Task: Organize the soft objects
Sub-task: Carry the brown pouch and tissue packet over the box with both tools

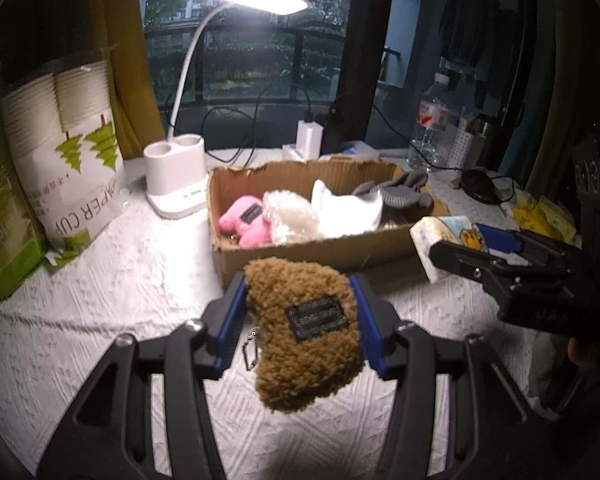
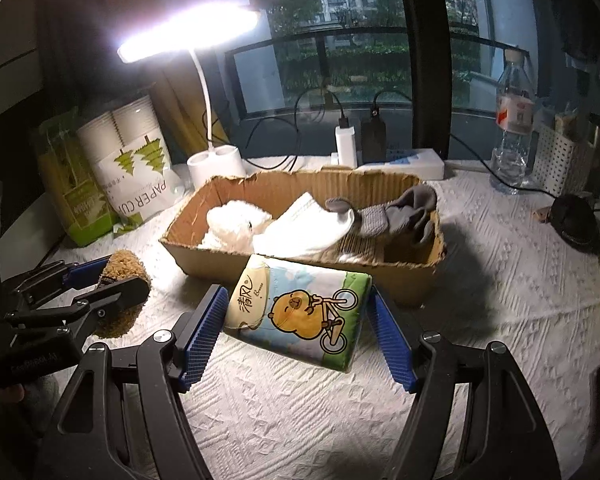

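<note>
Currently, step in hand: carrying two soft items toward the cardboard box [image 2: 300, 256], which already holds a pink plush [image 1: 246, 220], white fluffy pieces [image 1: 292, 216] and grey socks [image 2: 396, 212].
Left tool [image 1: 300, 312]: closed on the brown plush pouch [image 1: 304, 332], pads pressed to both its sides, raised above the tabletop [image 1: 100, 320], just short of the box's near wall.
Right tool [image 2: 296, 320]: spread wide around the tissue pack [image 2: 300, 308]; left pad touching, right pad close beside, so grip uncertain.
Tissue pack: tilted between the pads, directly ahead lies the box.
Next move, by judgement: forward over the near wall, then release; firmer squeeze on the pack first.
</note>
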Demonstrator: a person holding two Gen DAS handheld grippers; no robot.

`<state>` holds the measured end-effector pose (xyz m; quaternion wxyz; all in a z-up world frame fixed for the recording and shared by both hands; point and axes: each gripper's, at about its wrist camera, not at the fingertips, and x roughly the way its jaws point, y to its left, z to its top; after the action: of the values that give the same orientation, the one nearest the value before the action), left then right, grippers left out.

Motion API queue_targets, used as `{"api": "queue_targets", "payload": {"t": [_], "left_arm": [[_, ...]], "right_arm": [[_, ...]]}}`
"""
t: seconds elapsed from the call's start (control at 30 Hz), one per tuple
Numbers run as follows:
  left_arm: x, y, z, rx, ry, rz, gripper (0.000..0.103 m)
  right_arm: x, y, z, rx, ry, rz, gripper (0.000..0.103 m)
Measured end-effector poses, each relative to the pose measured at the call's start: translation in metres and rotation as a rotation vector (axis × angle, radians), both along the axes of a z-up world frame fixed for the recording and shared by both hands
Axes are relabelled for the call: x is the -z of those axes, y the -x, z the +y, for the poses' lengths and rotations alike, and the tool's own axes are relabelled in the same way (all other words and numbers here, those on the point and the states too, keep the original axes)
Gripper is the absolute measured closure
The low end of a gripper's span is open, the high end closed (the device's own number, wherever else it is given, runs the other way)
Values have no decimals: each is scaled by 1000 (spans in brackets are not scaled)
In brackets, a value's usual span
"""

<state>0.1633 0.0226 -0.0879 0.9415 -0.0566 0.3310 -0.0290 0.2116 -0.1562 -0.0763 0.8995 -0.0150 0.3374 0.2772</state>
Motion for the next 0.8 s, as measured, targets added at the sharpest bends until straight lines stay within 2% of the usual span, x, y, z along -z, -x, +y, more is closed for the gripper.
{"api": "queue_targets", "payload": {"t": [0.8], "left_arm": [[-44, -23, 3, -5, -71, -137, 51]], "right_arm": [[-35, -17, 4, 4, 2, -104, 29]]}}
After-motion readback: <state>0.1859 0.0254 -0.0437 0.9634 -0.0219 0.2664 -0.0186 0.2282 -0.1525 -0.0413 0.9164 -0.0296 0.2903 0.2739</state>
